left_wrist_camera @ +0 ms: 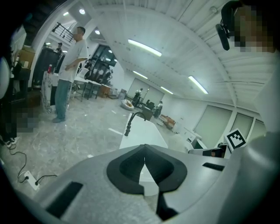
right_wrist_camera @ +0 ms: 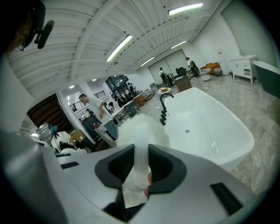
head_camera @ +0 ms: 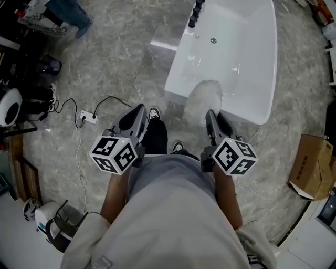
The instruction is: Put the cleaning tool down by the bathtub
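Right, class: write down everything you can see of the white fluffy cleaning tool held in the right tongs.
The cleaning tool is a white duster with a fluffy, soft-looking head on a pale, translucent handle that looks like plastic. The right tongs are clamped on the handle, and nothing else visibly touches it. It points forward, away from the person. In the head view its head lies over the near end of the white bathtub.

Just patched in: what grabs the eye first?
The big white bathtub fills the head view's upper right, a black faucet at its far end. The right gripper is shut on a fluffy white cleaning tool at the tub's near edge; the left gripper is shut, empty.
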`<action>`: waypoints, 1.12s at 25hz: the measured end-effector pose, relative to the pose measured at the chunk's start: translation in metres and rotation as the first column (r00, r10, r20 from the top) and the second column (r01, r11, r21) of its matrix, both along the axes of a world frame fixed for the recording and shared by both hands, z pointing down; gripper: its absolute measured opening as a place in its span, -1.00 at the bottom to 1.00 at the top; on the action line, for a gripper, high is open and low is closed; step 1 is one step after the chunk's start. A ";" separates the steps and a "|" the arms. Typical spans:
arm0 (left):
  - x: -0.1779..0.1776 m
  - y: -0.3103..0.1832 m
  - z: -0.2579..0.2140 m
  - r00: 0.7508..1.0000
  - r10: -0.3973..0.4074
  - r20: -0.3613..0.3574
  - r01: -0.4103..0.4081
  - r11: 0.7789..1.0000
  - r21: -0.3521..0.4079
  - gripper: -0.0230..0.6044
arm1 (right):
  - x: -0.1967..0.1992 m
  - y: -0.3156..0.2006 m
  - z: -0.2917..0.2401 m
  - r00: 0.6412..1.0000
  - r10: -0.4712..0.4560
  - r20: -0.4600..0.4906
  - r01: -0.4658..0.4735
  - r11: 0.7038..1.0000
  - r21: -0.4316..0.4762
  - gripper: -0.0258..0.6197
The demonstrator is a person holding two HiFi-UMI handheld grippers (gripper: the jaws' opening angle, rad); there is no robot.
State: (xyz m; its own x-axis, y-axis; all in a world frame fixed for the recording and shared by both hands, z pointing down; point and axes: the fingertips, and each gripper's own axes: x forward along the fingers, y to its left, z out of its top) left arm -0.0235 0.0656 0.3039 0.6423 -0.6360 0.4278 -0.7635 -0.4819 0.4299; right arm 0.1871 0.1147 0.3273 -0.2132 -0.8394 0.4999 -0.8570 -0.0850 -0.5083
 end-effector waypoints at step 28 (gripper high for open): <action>-0.046 -0.182 0.012 0.981 0.191 -0.043 -0.192 0.981 -0.030 -0.92 | -0.049 -0.137 -0.010 0.981 0.182 -0.074 -0.184 0.982 -0.034 -0.65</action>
